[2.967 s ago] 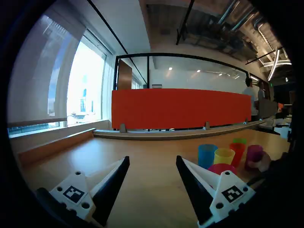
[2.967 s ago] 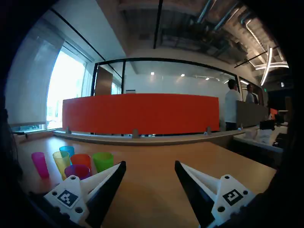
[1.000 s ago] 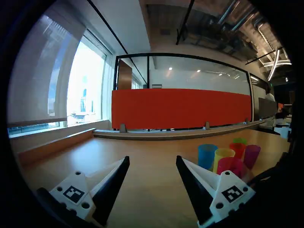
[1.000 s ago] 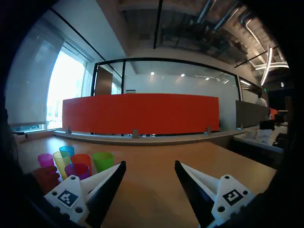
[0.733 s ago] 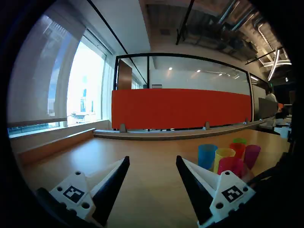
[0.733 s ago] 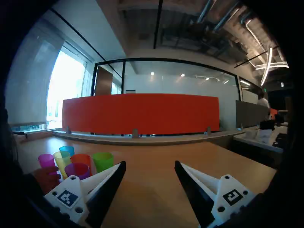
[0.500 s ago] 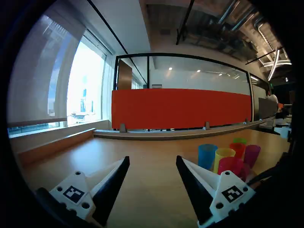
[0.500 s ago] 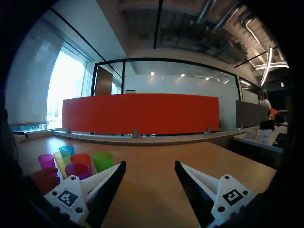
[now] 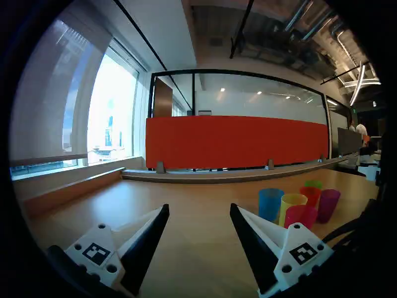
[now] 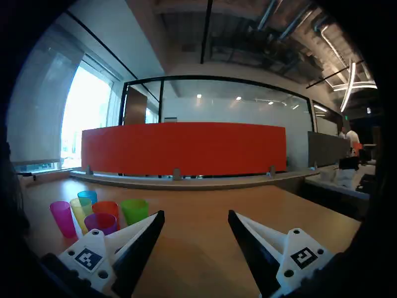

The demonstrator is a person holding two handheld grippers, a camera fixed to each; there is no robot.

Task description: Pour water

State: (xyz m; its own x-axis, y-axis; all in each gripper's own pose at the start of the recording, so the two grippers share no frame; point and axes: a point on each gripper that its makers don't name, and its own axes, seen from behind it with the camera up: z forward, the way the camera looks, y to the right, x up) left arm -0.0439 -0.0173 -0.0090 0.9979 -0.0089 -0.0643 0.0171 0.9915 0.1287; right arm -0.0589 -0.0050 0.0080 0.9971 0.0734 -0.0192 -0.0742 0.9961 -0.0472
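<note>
Jaws spread wide and empty on the left gripper [image 9: 198,221] and right gripper [image 10: 196,223], both held level, low over the tabletop [image 9: 198,193]. Plastic cups [image 10: 105,208] (six, clustered) stand untouched nearby.

Green translucent plastic cup [image 9: 313,183] mostly hidden behind orange translucent plastic cup [image 9: 310,194], pink translucent plastic cup [image 9: 300,214] base cut off by white fingers [image 9: 270,233], blue translucent plastic cup [image 10: 88,195] half covered by yellow translucent plastic cup [image 10: 79,211], distant person [image 10: 353,141] too small to make out, cup contents impossible to tell.

cups [image 10: 105,208] clustered on table [image 10: 198,213], divider [image 10: 183,149] behind
</note>
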